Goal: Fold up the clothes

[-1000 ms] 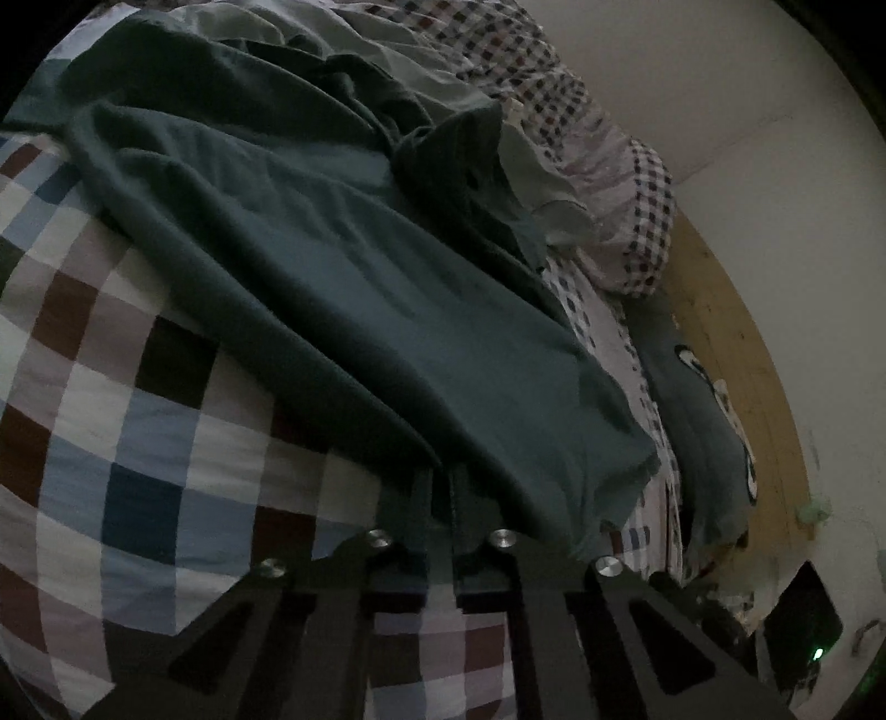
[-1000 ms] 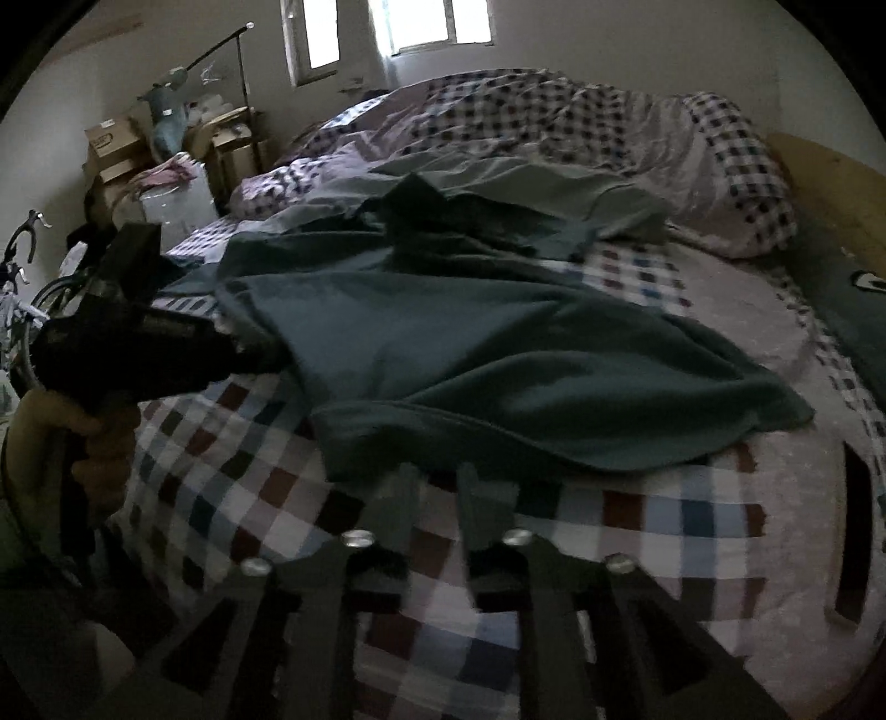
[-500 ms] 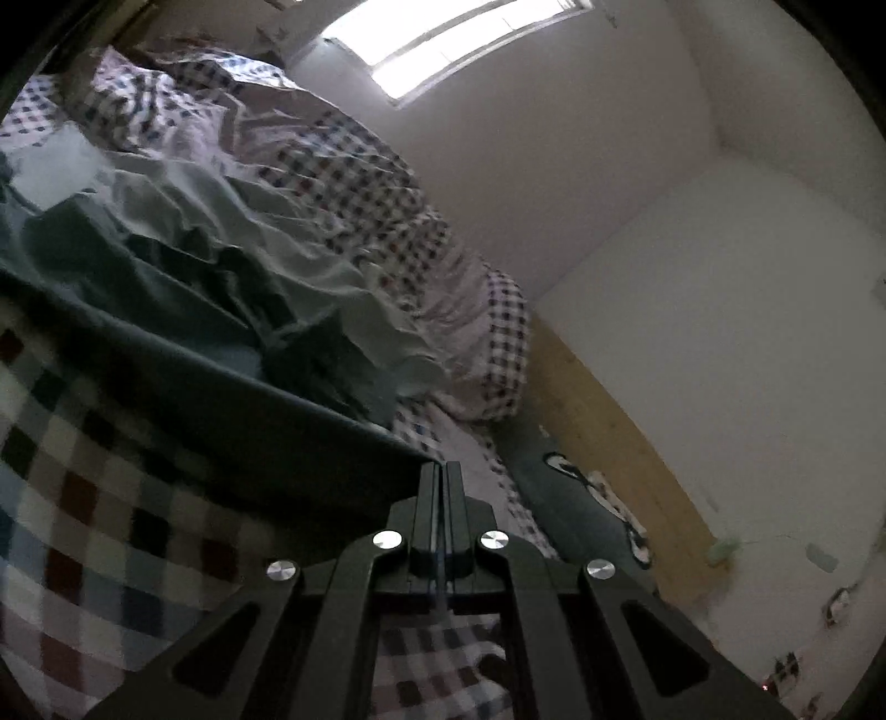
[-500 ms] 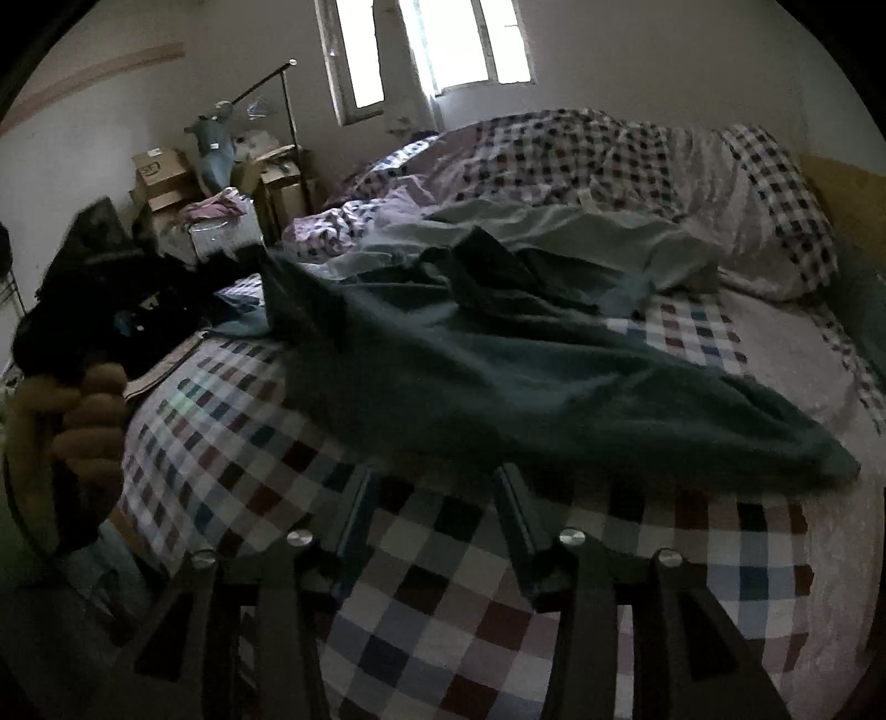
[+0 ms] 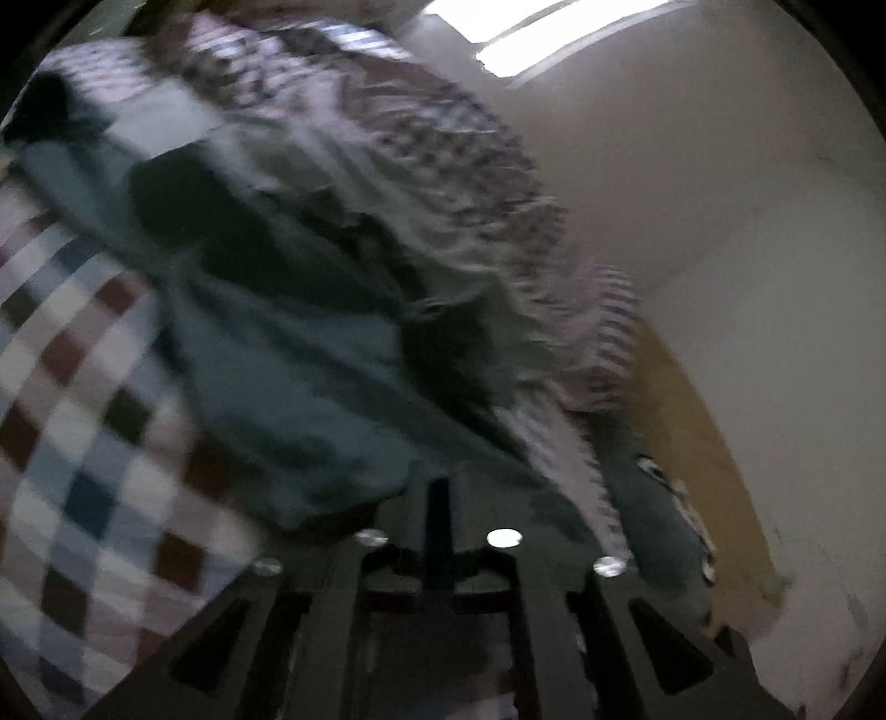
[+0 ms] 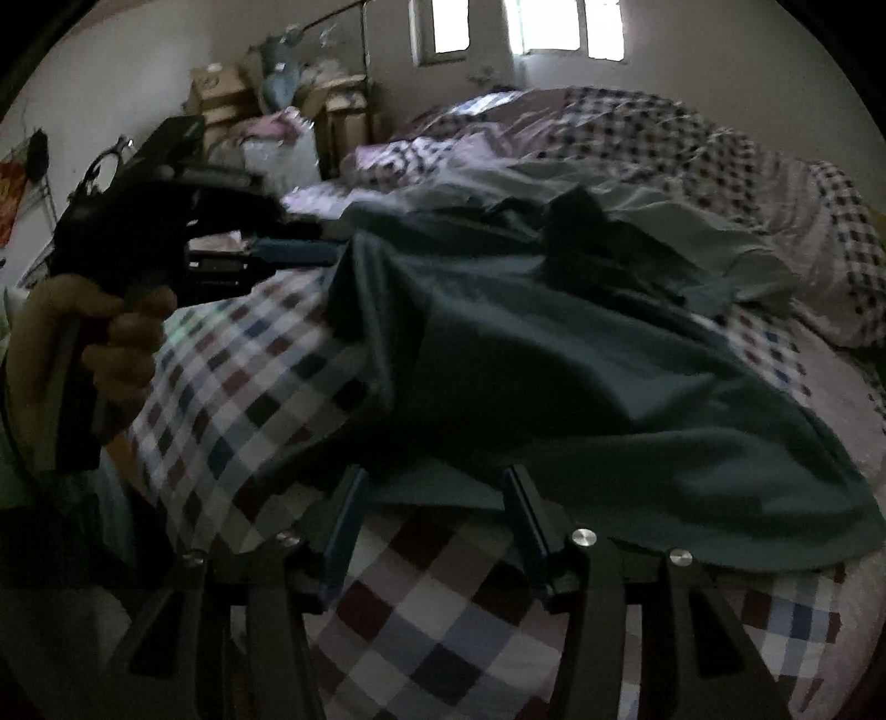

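right gripper [image 6: 437, 509]: fingers apart, just opened | dark green garment [image 6: 581, 360]: on checked bedcover [image 6: 443, 609]

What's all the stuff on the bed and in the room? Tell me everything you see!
dark teal cloth garment: one, dark teal, spread over the near part of the bed, one edge pulled up toward the left tongs
pale green cloth garment: one, light green, crumpled behind the teal one
large-check patchwork bedcover: one, white, blue and brown, under the clothes
small-check rumpled quilt: one, purple and white, bunched at the far side
windows: bright, in the far wall
cardboard boxes: brown, far left corner, number unclear
wooden headboard: one, yellowish, by the wall
left tongs: black, jaws just opening, at the teal garment's edge
hand: one, gripping the left tongs' handle
right tongs: black, open, at the teal garment's near hem
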### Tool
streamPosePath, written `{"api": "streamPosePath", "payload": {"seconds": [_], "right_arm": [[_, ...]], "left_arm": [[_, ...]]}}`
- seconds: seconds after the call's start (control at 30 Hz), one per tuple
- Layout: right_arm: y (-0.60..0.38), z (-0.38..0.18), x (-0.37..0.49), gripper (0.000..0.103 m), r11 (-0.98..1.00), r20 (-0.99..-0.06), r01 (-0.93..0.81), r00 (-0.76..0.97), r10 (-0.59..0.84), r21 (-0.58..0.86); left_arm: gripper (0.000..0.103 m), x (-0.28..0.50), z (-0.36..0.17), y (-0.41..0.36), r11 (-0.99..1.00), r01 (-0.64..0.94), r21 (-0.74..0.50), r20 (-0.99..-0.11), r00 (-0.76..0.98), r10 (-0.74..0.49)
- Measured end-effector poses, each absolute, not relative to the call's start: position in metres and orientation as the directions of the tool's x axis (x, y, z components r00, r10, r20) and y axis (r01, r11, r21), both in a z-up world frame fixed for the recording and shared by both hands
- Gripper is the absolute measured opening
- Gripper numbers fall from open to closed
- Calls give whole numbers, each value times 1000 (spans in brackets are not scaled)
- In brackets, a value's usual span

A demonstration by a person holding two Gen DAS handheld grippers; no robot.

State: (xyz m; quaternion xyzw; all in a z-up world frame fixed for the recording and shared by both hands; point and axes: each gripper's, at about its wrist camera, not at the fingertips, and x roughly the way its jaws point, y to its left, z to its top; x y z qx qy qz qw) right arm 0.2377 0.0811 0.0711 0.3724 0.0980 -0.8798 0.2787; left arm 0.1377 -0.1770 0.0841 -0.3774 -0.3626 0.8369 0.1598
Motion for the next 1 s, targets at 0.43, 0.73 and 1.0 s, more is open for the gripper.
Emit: {"api": "streamPosePath", "payload": {"seconds": [0.43,0.73,1.0], "right_arm": [[85,73,226,55,-776,-680,576,-462,-569,259],[154,90,211,55,-828,-575,364,-598,-559,427],[182,91,213,55,-859,-581,294,-641,-502,418]], "left_arm": [[70,193,86,-130,-846,-241,-475,-680,-510,527],[61,219,60,-63,-896,-399,-193,-797,-469,381],[8,219,60,-73,-882,-366,-298,-763,-463,450]]}}
